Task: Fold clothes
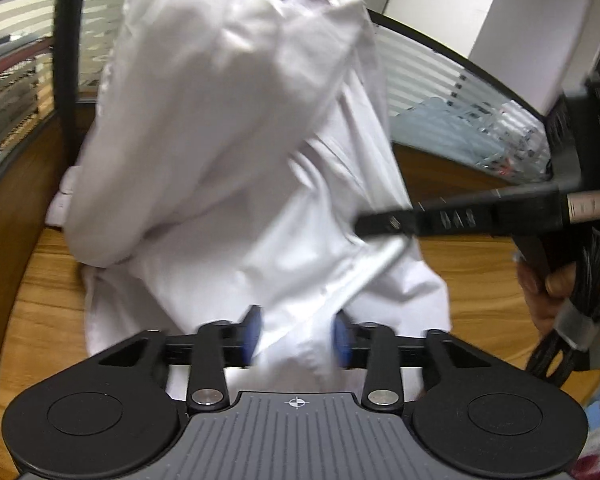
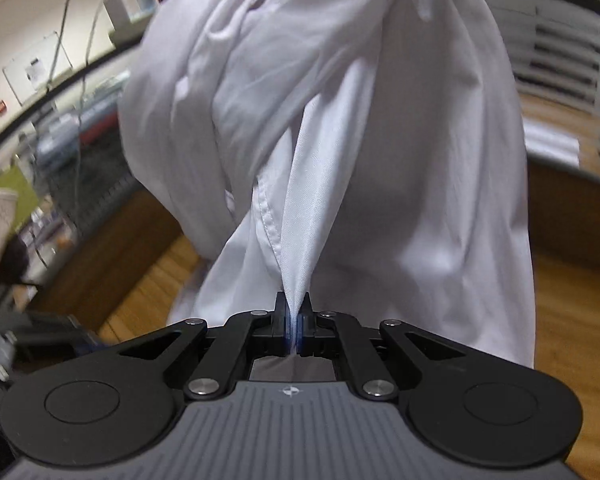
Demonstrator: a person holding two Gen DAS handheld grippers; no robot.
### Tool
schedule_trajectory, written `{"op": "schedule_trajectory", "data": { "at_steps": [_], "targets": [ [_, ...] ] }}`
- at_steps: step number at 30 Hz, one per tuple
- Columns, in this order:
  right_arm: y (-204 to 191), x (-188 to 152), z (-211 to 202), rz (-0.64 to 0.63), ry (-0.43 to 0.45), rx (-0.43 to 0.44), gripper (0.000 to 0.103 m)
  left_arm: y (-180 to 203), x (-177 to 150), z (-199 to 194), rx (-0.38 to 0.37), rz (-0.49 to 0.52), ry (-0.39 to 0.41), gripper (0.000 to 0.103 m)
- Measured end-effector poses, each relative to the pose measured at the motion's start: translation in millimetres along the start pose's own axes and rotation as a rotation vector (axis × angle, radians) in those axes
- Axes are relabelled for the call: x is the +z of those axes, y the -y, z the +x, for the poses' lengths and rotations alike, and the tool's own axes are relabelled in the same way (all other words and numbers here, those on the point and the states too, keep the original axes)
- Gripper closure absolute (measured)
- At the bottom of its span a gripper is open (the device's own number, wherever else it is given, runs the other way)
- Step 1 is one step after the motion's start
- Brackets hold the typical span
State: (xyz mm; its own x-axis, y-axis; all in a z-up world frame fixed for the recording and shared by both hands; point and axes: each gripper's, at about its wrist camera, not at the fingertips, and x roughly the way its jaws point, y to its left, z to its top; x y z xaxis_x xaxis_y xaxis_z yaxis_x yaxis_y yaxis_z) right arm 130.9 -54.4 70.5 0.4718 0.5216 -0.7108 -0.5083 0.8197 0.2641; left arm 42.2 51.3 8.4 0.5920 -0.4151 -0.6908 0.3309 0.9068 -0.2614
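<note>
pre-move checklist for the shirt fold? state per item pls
1. Right gripper pinching the white shirt: ok, jaws shut on a fold of fabric.
2. Left gripper gripping the shirt: not ok, jaws apart, fabric lies between the pads unpressed.
3. Shirt spread flat on the wooden table: not ok, bunched and hanging.
4. Table free around the shirt: cannot tell, cloth blocks most of both views.
5. Grippers apart from each other: ok, right gripper sits off to the side in the left wrist view.
</note>
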Motion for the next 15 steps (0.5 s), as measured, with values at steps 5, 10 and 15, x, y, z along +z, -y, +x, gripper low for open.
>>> {"op": "schedule_trajectory", "data": {
  "at_steps": [5, 10, 15],
  "targets": [
    [6.6, -19.3, 1.1, -0.046, -0.072, -0.012, 0.097, -3.4, 3.7, -2.1, 0.023, 0.004, -0.001, 0.047],
    [9.9, -4.6, -22.9, -0.060, -0.007, -0.024, 0.053, -6.3, 2.0, -3.9, 0.051, -0.007, 0.004, 0.040],
    [18.4, 38.4, -45.1, -0.012, 0.123, -0.022, 0.031, -16.7, 5.4, -1.5, 0.064, -0.039, -0.002, 0.036]
  ]
}}
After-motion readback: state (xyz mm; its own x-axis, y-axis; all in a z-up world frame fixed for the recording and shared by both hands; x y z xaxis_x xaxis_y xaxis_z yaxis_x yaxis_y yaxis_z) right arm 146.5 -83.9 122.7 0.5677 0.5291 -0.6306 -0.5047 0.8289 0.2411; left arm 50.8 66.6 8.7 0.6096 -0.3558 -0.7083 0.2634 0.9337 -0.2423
